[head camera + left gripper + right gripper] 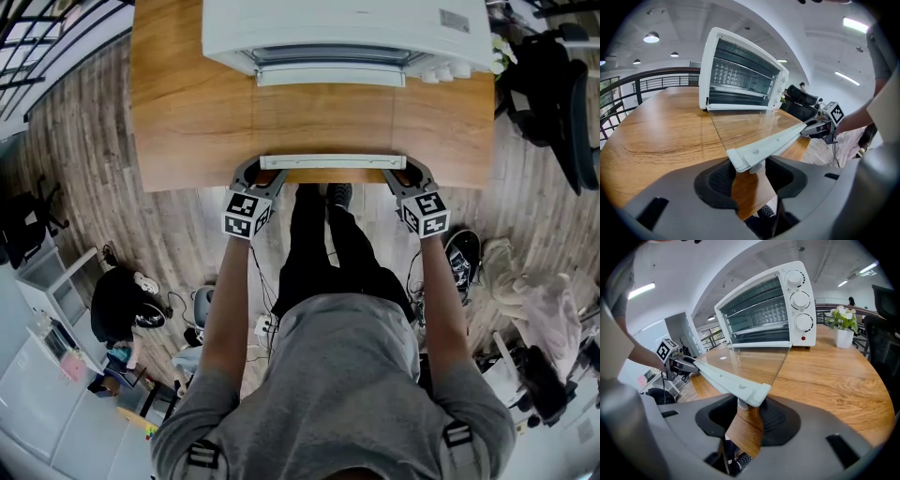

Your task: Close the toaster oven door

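A person (323, 375) in a grey top is standing at the near edge of a wooden table (178, 112), facing a white toaster oven (347, 28) and holding a gripper in each hand. The oven's glass door (328, 117) is lying fully open, flat out from the oven's front toward the person, and its pale handle (333, 161) is reaching the table's near edge.

The left gripper (258, 175) is sitting at the handle's left end, on the side of the door farthest from the oven. Its jaws are standing apart with the handle's end and its short post between them, and bare wood is showing in the gap on either side of the post. The right gripper (408, 175) is mirroring it at the handle's right end. Its jaws are also apart around that end, and neither pad is visibly pressing on it.

Beyond the handle, the glass pane is reflecting the table's wood grain and running back to the hinge at the oven's base. The oven's chamber is standing open, showing wire racks. Three round knobs (800, 299) are lining the oven's right-hand panel, and a small potted plant (843, 326) is sitting on the table just right of the oven.
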`<move>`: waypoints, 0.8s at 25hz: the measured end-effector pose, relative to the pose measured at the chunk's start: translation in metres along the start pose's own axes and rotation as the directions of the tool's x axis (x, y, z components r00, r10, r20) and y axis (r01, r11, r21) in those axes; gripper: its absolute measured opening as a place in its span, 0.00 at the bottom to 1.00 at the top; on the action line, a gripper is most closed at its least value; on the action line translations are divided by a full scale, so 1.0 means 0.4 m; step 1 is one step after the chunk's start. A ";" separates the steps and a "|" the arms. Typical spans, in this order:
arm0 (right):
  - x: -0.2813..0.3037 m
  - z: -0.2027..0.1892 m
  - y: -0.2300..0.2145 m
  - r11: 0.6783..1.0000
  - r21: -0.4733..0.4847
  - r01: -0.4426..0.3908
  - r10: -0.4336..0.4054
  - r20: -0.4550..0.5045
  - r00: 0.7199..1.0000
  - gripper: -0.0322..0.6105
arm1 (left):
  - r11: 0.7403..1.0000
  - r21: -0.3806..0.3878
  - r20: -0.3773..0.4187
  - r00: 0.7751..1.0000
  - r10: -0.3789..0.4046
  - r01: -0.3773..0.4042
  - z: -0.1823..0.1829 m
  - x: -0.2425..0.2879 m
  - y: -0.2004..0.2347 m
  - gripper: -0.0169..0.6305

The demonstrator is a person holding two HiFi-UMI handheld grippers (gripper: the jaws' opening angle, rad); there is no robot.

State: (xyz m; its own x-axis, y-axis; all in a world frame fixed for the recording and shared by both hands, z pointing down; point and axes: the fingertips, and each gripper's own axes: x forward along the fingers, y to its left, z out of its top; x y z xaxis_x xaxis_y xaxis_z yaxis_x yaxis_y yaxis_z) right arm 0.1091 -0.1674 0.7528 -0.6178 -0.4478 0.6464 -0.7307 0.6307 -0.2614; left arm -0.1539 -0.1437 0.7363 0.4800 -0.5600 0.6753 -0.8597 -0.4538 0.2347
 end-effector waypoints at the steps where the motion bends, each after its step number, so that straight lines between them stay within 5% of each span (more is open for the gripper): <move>1: 0.000 0.001 0.002 1.000 0.000 -0.002 0.002 0.001 1.000 0.28 | 1.000 0.001 -0.002 1.000 0.000 0.000 0.000 -0.002 0.000 0.35; 20: -0.040 0.052 0.017 0.999 0.050 -0.007 0.005 0.037 0.999 0.25 | 0.999 -0.035 0.038 0.999 -0.034 0.036 0.053 -0.041 -0.010 0.25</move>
State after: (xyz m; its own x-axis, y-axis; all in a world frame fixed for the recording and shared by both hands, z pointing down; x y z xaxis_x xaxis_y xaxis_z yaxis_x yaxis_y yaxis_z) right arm 0.1079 -0.1694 0.7258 -0.6320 -0.4673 0.6183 -0.7399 0.6013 -0.3017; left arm -0.1548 -0.1474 0.7095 0.5157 -0.5700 0.6397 -0.8475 -0.4491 0.2830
